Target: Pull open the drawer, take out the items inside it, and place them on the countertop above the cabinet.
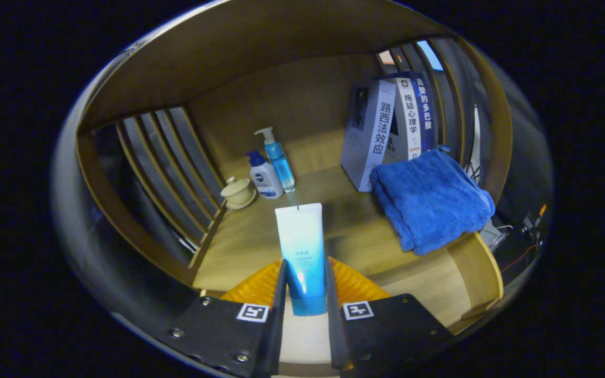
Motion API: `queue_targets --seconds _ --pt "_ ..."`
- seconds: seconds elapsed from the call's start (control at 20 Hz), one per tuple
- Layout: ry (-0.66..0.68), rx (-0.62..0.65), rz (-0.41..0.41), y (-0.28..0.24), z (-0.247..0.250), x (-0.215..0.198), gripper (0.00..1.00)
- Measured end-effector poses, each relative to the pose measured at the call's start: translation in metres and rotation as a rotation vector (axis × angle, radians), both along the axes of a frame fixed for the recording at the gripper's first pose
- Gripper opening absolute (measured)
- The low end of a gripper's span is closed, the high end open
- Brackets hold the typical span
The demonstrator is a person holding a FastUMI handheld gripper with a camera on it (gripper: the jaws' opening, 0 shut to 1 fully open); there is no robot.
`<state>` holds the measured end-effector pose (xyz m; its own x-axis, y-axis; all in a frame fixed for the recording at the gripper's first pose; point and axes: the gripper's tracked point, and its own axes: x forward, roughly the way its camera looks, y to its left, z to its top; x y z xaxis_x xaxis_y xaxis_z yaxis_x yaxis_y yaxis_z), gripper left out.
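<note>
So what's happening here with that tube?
Hand-held tongs are shut on a white and blue tube, both fingers pressing its sides, cap end toward the camera. It is held over the wooden countertop. Beyond it stand two pump bottles and a small lidded cup; to the right lie a folded blue towel and some upright books.

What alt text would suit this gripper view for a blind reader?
The gripper is shut on a pale blue tube, held above a wooden countertop. Beyond it stand two pump bottles, a lidded cup, leaning books and a folded blue towel.
</note>
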<state>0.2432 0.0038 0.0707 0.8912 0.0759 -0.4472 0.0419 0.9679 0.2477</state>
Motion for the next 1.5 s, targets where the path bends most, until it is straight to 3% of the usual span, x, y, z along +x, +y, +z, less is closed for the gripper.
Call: queue_targets --seconds 0.45,0.6,0.7,0.85,0.9,1.1,1.5 --pt "-0.056 -0.091 -0.005 0.005 -0.036 0.059 0.37" --pt "-0.084 -0.104 -0.041 0.000 -0.037 0.074 0.37" --pt "-0.098 -0.129 -0.084 -0.008 -0.038 0.079 0.37" --pt "-0.114 -0.130 -0.072 -0.008 -0.033 0.077 0.38" --pt "-0.134 -0.123 -0.062 -0.008 -0.025 0.076 0.40" --pt "-0.197 -0.118 -0.049 -0.013 0.004 0.049 1.00" --pt "-0.287 -0.106 -0.057 -0.042 0.067 -0.049 1.00"
